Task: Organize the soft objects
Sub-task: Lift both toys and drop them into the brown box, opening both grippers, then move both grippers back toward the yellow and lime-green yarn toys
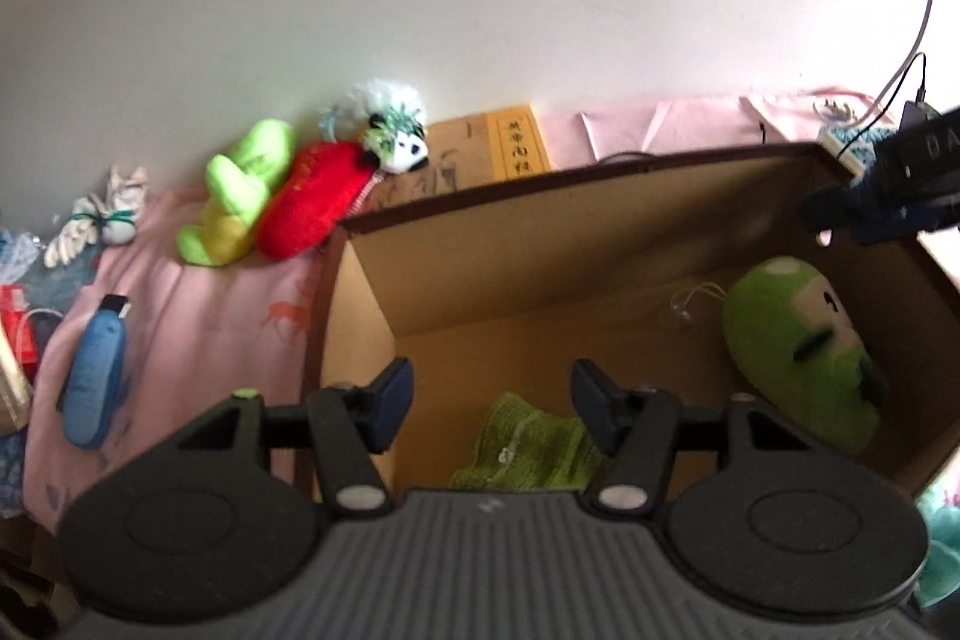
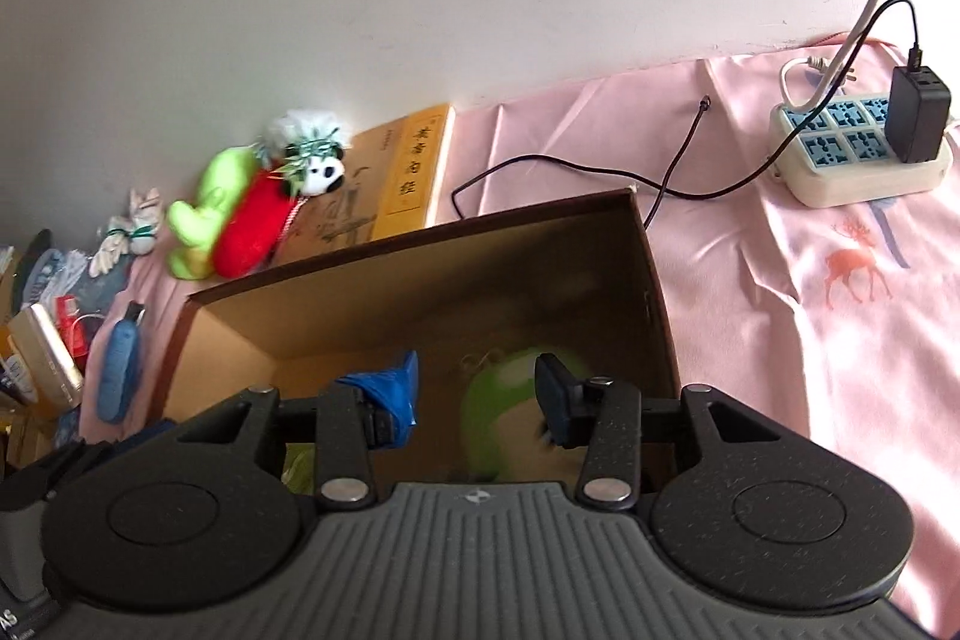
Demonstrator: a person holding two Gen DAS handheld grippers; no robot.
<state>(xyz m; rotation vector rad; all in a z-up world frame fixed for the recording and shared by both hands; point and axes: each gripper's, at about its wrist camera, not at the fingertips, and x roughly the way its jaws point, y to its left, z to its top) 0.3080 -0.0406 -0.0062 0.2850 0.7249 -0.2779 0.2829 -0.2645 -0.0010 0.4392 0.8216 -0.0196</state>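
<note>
An open cardboard box (image 1: pixel 462 274) stands on a pink cloth; it also shows in the right wrist view (image 2: pixel 420 292). Inside lie a round green plush (image 1: pixel 798 346), also seen blurred in the right wrist view (image 2: pixel 498 406), and a green knitted piece (image 1: pixel 528 448). My left gripper (image 1: pixel 492 403) is open and empty above the box's near edge. My right gripper (image 2: pixel 477 400) is open over the box, above the green plush. A lime plush (image 1: pixel 240 190), a red plush (image 1: pixel 312 202) and a small panda (image 1: pixel 396 142) lie against the wall.
A blue pouch (image 1: pixel 93 388) lies on the cloth left of the box. A yellow book (image 2: pixel 414 166) leans on the wall. A power strip (image 2: pixel 858 148) with a black charger and cables sits at the right. Clutter fills the far left edge.
</note>
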